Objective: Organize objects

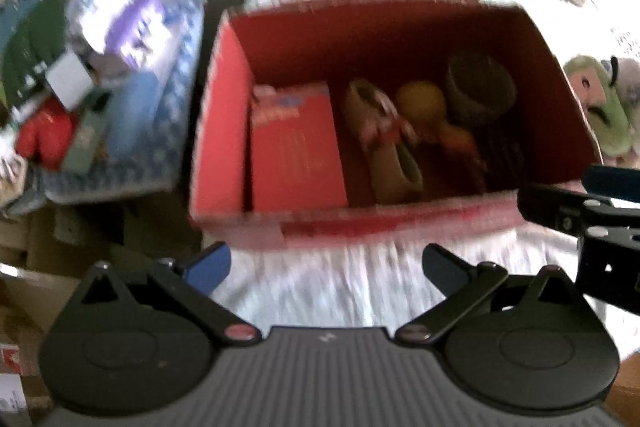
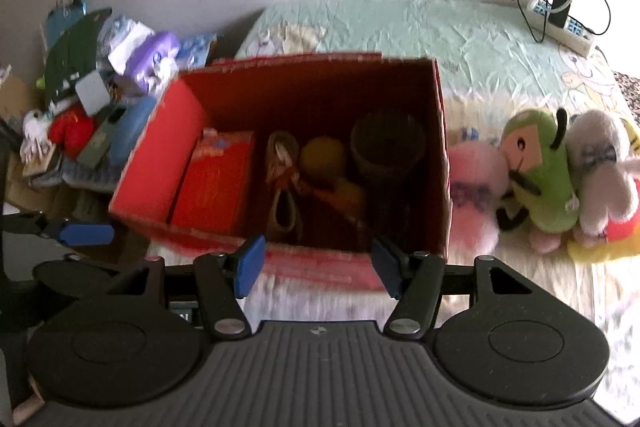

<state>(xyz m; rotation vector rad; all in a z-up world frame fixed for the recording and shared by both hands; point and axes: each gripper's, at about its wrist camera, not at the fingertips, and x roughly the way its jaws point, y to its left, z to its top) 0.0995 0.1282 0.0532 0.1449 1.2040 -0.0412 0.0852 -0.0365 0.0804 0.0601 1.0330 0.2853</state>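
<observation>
Beside the open red cardboard box (image 2: pixel 280 155) on the bed (image 2: pixel 460 39), both tools, left tool (image 1: pixel 326 267) and right tool (image 2: pixel 318 265), gape wide and empty, so the right should likely reach right for the green plush toy (image 2: pixel 540 179), gripping its middle.

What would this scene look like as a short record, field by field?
Surface: bed sheet, pale green
Container: red cardboard box, open on top
Inside the box: red packet, yellow ball, dark cup
Beside the box, right: green plush toy among other soft toys
Left of the bed: clutter pile
Far corner: power strip with cables
Left claw: open, empty
Right claw: open, empty
</observation>
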